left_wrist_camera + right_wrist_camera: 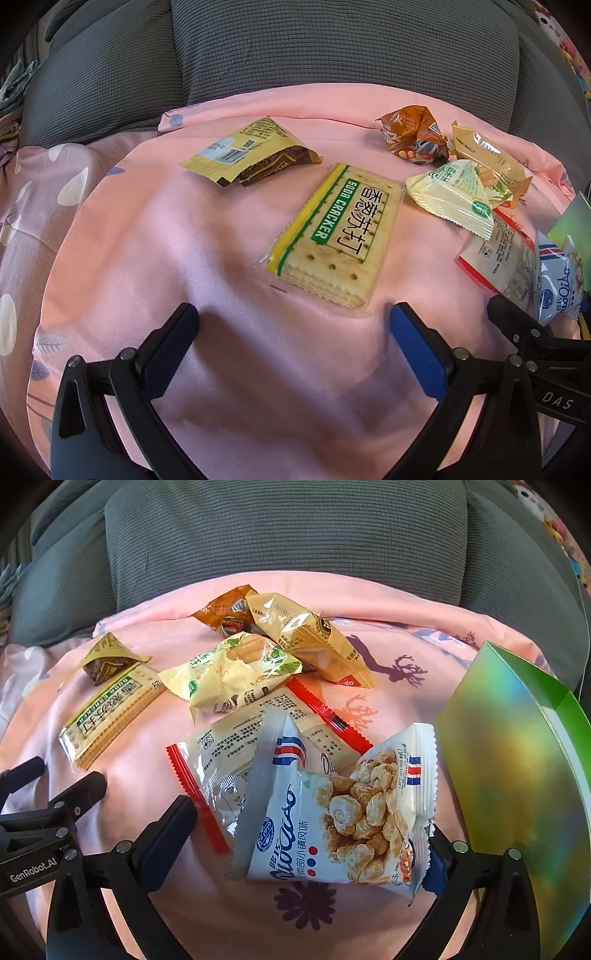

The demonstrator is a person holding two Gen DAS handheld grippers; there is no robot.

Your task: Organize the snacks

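Observation:
Snack packets lie on a pink bedsheet. My left gripper is open and empty, just short of a soda cracker pack, which also shows in the right wrist view. My right gripper is open, with a white and blue puff-snack bag lying between its fingers, not squeezed. Behind the bag is a clear packet with red edges, a cream and green packet, a tan packet and an orange packet. A yellow-brown packet lies at the far left.
A shiny green box stands open at the right of the right wrist view. Grey cushions rise behind the sheet. The right gripper shows at the right edge of the left wrist view.

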